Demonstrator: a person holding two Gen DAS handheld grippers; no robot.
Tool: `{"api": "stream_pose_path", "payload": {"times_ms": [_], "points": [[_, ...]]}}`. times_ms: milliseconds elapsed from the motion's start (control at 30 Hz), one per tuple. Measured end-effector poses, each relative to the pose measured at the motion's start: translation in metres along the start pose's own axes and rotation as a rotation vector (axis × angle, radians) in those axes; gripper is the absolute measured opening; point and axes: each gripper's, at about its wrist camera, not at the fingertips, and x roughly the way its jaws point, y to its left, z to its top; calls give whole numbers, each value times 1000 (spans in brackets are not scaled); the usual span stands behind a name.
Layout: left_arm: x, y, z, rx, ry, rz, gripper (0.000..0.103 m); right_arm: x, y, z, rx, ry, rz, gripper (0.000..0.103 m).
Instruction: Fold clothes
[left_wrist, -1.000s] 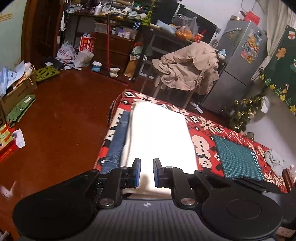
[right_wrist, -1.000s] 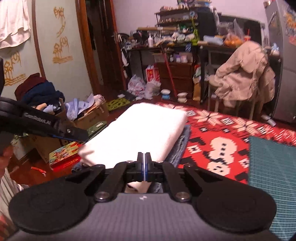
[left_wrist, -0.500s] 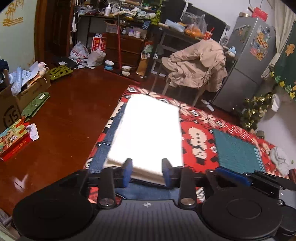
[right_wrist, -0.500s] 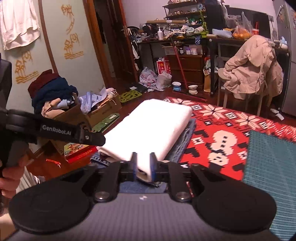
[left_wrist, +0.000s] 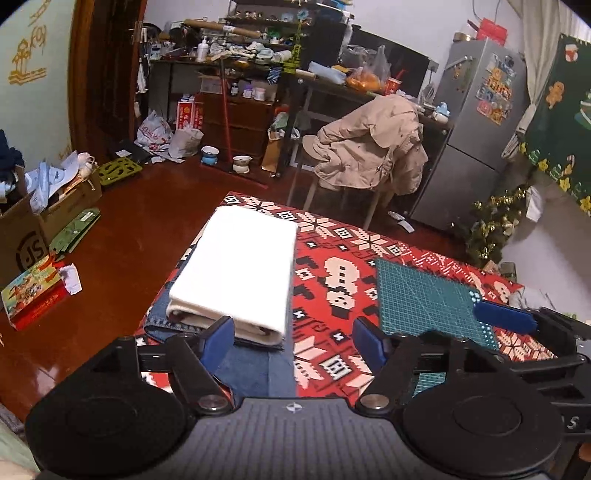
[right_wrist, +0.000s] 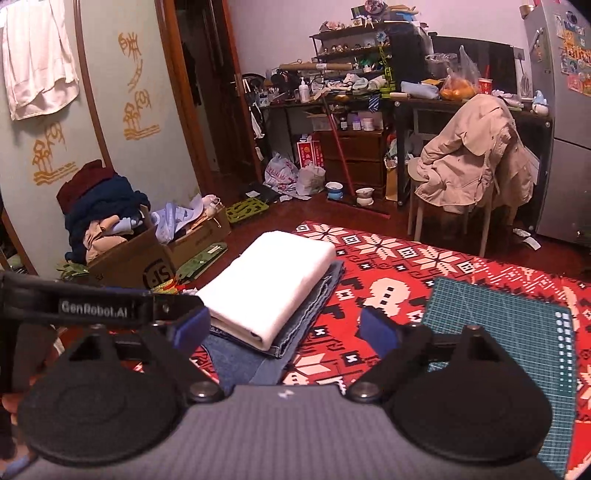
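Released since a second ago, one folded white cloth (left_wrist: 240, 269) lies atop one folded blue denim garment (left_wrist: 247, 363) on the red patterned tablecloth (left_wrist: 332, 295), beside one green cutting mat (left_wrist: 424, 295). Both the left gripper (left_wrist: 293, 338) and the right gripper (right_wrist: 286, 328) have pulled back, jaws just opened wide and empty

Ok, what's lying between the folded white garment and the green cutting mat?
Only bare red patterned tablecloth, seen in both wrist views, between the white garment and the cutting mat.
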Motion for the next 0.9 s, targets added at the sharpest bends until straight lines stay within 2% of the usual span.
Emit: {"api": "stream_pose_path", "payload": {"times_ms": [33, 133, 267, 400, 500, 567, 733, 900], "points": [[-3, -3, -2, -11, 0, 3, 71, -6, -1, 0, -6, 5, 0, 102], [-12, -14, -7, -8, 3, 39, 72, -23, -1, 2, -26, 26, -1, 102], [-24, -26, -13, -1, -13, 134, 74, -43, -3, 3, -27, 42, 0, 102], [-34, -36, -18, 20, -43, 219, 85, -56, -8, 2, -15, 60, 19, 102], [-37, -44, -23, 53, -47, 273, 88, -62, -11, 0, -6, 69, 16, 102], [-38, -48, -26, 62, -37, 283, 90, -65, -13, 0, 2, 79, 16, 102], [-44, -43, -31, 27, 22, 208, 90, -68, -14, -1, 12, 116, -6, 102], [-48, -49, -35, 32, 9, 270, 90, -72, -10, -4, -6, 130, -35, 102]]}}
